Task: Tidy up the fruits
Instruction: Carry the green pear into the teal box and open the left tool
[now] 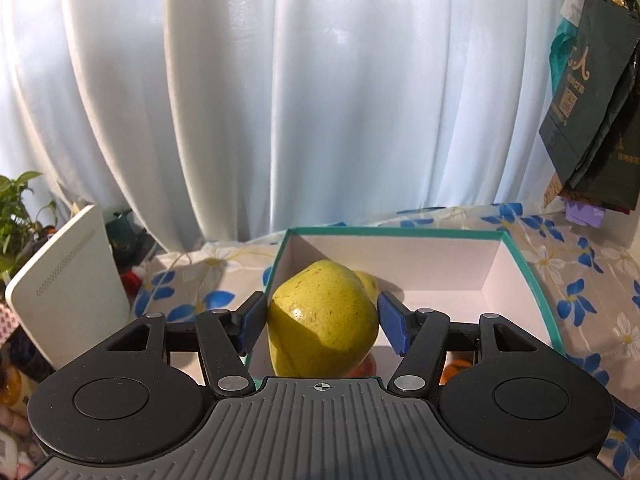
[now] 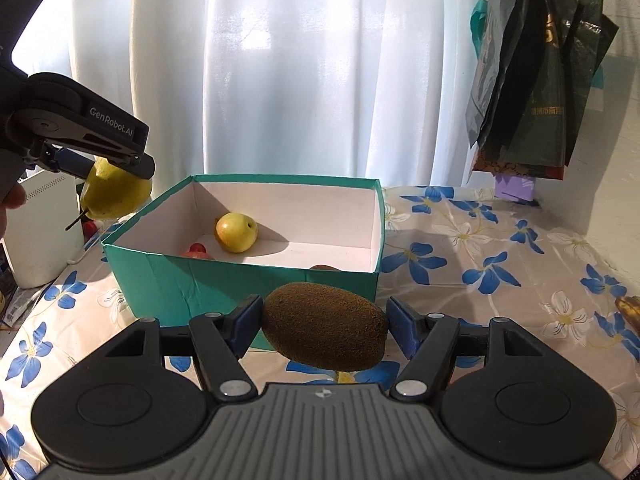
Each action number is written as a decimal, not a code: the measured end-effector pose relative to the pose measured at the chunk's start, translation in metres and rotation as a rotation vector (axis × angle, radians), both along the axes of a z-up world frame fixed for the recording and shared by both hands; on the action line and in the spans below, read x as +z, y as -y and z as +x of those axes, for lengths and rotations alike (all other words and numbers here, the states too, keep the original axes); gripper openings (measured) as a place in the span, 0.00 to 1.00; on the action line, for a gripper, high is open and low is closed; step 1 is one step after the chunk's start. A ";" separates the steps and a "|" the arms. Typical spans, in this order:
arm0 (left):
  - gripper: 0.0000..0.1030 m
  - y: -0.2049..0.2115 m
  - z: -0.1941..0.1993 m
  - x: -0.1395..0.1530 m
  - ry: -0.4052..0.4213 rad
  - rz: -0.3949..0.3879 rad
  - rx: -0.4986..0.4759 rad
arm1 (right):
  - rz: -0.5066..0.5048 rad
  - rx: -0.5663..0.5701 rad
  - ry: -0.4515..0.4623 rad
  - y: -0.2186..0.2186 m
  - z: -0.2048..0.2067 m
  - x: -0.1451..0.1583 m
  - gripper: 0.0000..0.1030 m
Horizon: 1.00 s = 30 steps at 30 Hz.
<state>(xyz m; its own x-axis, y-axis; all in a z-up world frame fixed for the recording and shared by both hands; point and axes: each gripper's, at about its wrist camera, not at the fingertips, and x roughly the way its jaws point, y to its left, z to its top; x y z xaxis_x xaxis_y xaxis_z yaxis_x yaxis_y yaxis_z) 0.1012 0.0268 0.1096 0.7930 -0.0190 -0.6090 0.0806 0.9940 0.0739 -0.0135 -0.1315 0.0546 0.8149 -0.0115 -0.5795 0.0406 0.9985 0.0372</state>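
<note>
- The left claw [image 1: 322, 318] grips a yellow-green pear [image 1: 322, 320] between its blue pads, jaws about half apart and pressed on the fruit's sides; seen from the right wrist, the pear hangs in the air just left of the box's near-left corner.
- The right claw [image 2: 323, 330] grips a brown fuzzy kiwi [image 2: 324, 328] the same way, jaws about half apart, held above the tablecloth just in front of the box's near wall.
- The teal box [image 2: 168, 280] with a white inside stands open on the flowered tablecloth [image 2: 480, 264], beyond both claws.
- Already in the box: a yellow apple [image 2: 236, 232] near the far-left part of the floor, a red fruit [image 2: 198, 250] beside it against the near wall, and a sliver of another brownish fruit [image 2: 324, 267] near the right; what it is cannot be told.
- My judgement: the sorting is partly done; the pear and kiwi are lifted but not yet in the box, so placing both remains.
- A dark object [image 2: 628, 310] lies at the far-right table edge, too cut off to name.
- Writing: "GenRobot.AI" in white on the left claw's black body.
- Dark shopping bags [image 2: 536, 92] hang at far right with gold Chinese characters, too small to read, and a code square in the left view.
- A white curtain [image 2: 300, 60] fills the background.
</note>
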 end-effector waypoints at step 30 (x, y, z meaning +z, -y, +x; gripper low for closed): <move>0.64 0.000 0.084 -0.091 -0.099 -0.023 -0.018 | -0.040 -0.116 0.048 0.010 0.021 0.012 0.66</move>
